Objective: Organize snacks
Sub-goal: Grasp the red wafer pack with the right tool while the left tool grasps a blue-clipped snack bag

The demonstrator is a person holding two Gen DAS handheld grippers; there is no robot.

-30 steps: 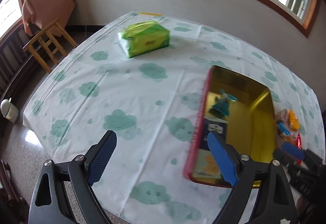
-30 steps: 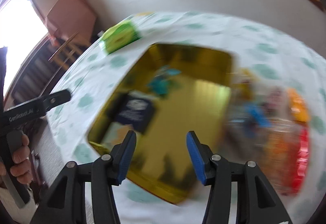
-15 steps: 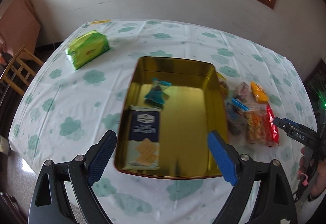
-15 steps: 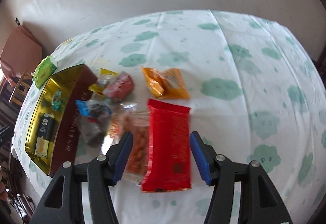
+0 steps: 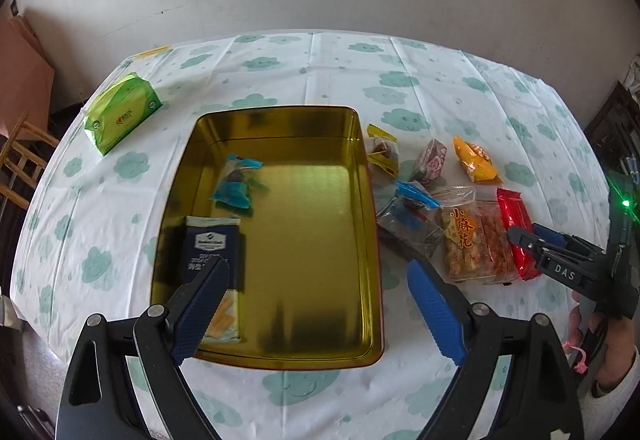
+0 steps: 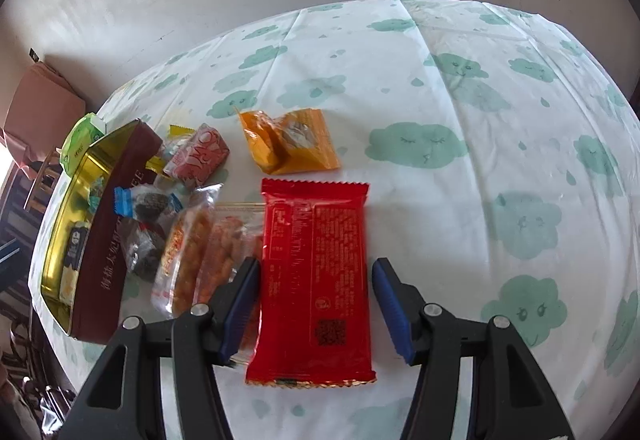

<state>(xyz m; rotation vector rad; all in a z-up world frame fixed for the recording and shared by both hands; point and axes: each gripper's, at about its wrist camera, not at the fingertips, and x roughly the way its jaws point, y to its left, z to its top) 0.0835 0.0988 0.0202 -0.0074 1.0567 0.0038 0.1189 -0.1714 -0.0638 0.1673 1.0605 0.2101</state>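
right gripper (image 6: 312, 304) jaws closing, straddling but not pinching the red packet (image 6: 316, 272) beside the tin (image 6: 108, 240): light, slick, crinkly, so grab mid-width; left gripper (image 5: 316, 304) spread, empty.

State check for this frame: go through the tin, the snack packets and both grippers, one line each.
gold tin: open, no lid on it, holds two packets
dark cracker packet: lying flat in the tin
blue-ended packet: in the tin
red packet: flat on the tablecloth, between the right jaws, not pressed
orange packet: sealed, on the tablecloth
left gripper: open, empty, above the tin
right gripper: open, straddling the red packet
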